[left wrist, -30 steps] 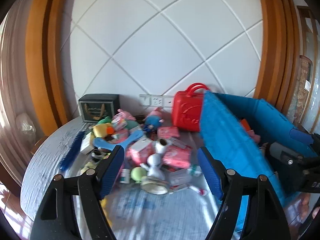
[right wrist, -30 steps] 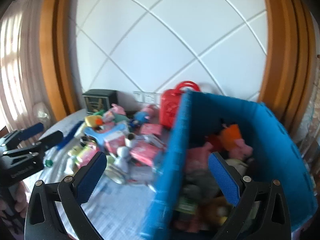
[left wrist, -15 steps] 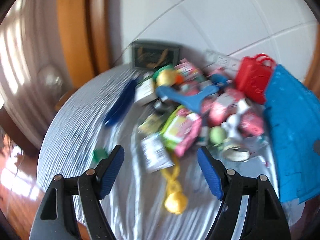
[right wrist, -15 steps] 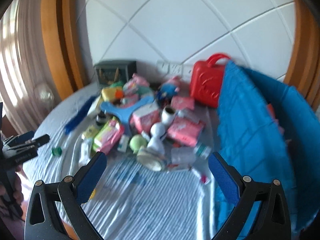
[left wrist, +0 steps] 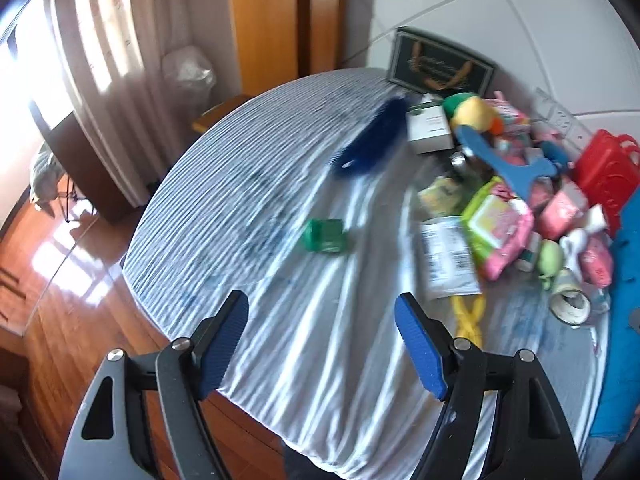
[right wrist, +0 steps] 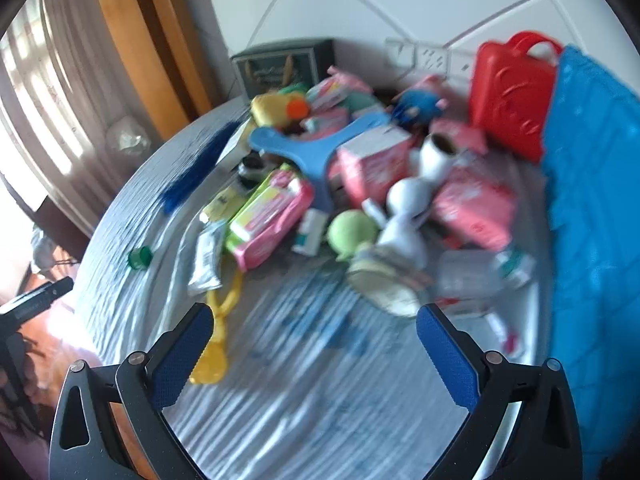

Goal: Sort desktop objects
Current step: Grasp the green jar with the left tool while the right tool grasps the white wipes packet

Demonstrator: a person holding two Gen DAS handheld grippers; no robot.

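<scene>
Two grippers show here. The left gripper (left wrist: 320,332) has its two blue fingers (left wrist: 224,340) wide apart with nothing between them. The right gripper (right wrist: 312,340) also has its fingers apart and holds nothing.

The round worktop (left wrist: 248,184) wears a soft striped cloth, white and blue, full of wrinkles. On it sits one big pile of toys and packs (right wrist: 352,176), pushed toward the wall and next to one tall blue bin (right wrist: 592,208) with a bumpy wall. By the bin stands one hard red case (right wrist: 508,96) with a handle.

In the pile there is one flat blue Y-shaped thing (right wrist: 316,148), one round green ball (right wrist: 352,230), one smooth white toy (right wrist: 404,216) shaped like a figure with a round head, one squishy pink and green pack (right wrist: 268,216), one yellow plush (right wrist: 276,110) and one dark box (left wrist: 440,66) at the back. One fuzzy blue brush (left wrist: 372,140) lies apart on the cloth. One small green cap (left wrist: 324,236) lies alone, well away from the pile. One long yellow toy (right wrist: 218,340) lies just beside the right gripper's left finger.

A second ago both views looked at the wall and the bin. Now both grippers have tipped down toward the cloth, and the left one has swung over to the bare side by the window.
</scene>
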